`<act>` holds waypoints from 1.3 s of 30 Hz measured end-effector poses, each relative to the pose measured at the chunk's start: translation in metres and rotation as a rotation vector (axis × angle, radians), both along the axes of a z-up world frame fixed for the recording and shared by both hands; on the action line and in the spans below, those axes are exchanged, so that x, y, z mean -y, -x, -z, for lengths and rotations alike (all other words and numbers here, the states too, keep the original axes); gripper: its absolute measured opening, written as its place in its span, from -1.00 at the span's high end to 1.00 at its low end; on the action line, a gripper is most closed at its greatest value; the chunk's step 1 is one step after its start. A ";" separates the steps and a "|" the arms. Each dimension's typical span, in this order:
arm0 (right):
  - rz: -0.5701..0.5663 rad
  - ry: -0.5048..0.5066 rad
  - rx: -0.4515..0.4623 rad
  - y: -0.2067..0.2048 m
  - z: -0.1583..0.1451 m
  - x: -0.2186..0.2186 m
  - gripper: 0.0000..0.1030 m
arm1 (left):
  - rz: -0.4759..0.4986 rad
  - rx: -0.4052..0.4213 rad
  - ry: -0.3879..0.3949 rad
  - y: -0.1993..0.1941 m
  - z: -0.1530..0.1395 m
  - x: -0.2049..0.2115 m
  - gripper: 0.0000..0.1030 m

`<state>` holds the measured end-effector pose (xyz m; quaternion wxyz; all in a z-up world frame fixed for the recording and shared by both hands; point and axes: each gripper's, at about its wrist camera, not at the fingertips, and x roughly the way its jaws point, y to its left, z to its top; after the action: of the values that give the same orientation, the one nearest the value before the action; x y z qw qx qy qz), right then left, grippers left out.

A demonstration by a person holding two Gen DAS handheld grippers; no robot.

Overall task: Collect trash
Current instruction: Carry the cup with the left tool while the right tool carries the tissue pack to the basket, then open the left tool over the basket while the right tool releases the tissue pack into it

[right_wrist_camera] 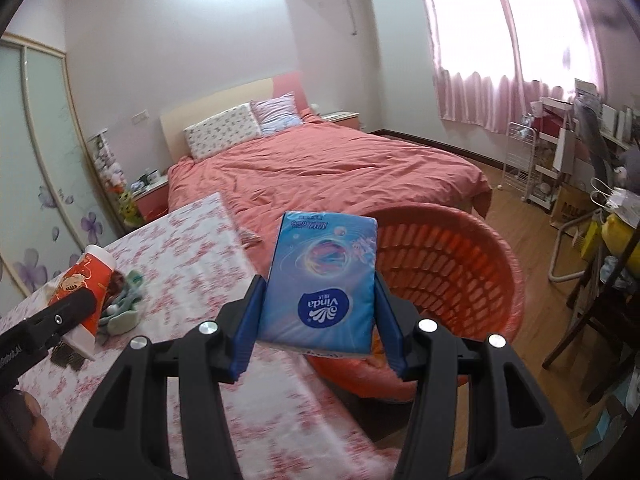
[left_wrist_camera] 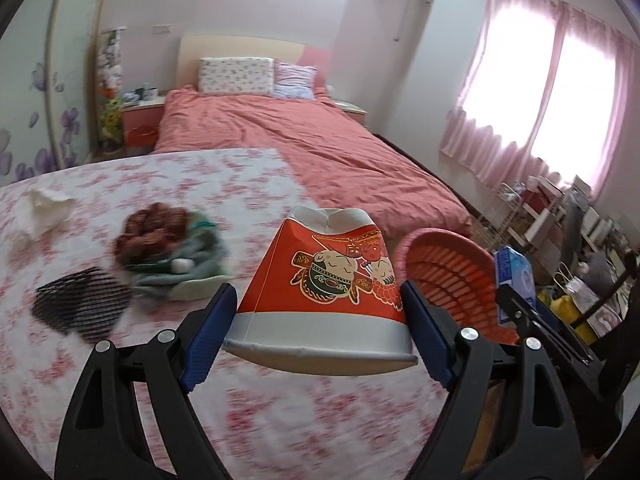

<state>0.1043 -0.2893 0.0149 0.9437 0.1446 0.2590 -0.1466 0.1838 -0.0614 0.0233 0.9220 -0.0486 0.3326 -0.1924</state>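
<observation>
My left gripper (left_wrist_camera: pixel 316 340) is shut on a crushed red paper cup (left_wrist_camera: pixel 320 280) with a cartoon print, held above the floral table (left_wrist_camera: pixel 120 400) beside the red plastic basket (left_wrist_camera: pixel 444 272). The cup also shows in the right wrist view (right_wrist_camera: pixel 86 284). My right gripper (right_wrist_camera: pixel 318 320) is shut on a blue Vinda tissue pack (right_wrist_camera: pixel 320 276), held at the near rim of the basket (right_wrist_camera: pixel 448 264). The pack shows in the left wrist view (left_wrist_camera: pixel 514 280) past the basket. A crumpled white tissue (left_wrist_camera: pixel 44 212) lies on the table at far left.
On the table lie a black mesh piece (left_wrist_camera: pixel 80 308), a brown heap (left_wrist_camera: pixel 152 232) and a pale green cloth (left_wrist_camera: pixel 192 272). A bed with a coral cover (right_wrist_camera: pixel 320 168) stands behind. Cluttered shelves (right_wrist_camera: pixel 560 168) and a chair (right_wrist_camera: pixel 592 312) stand at right.
</observation>
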 end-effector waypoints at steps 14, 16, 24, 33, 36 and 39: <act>0.099 -0.031 0.032 -0.001 0.013 0.083 -0.01 | 0.207 0.017 -0.001 -0.008 0.010 0.104 -0.59; 0.108 -0.043 0.032 -0.003 0.017 0.095 -0.01 | 0.229 0.015 -0.008 -0.010 0.015 0.115 -0.59; 0.126 -0.082 0.031 -0.014 0.028 0.132 -0.01 | 0.280 -0.014 -0.019 -0.022 0.032 0.151 -0.59; 0.112 -0.172 0.041 -0.030 0.044 0.157 -0.11 | 0.294 -0.063 -0.039 -0.033 0.050 0.170 -0.64; 0.118 -0.181 0.043 -0.030 0.046 0.161 -0.20 | 0.295 -0.090 -0.052 -0.035 0.055 0.169 -0.65; 0.128 -0.177 0.036 -0.026 0.046 0.161 -0.22 | 0.291 -0.108 -0.065 -0.034 0.059 0.169 -0.67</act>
<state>0.1299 -0.4501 -0.0313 0.9203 0.2462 0.2444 -0.1807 0.2176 -0.2303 -0.0352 0.8662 0.0196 0.3911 -0.3104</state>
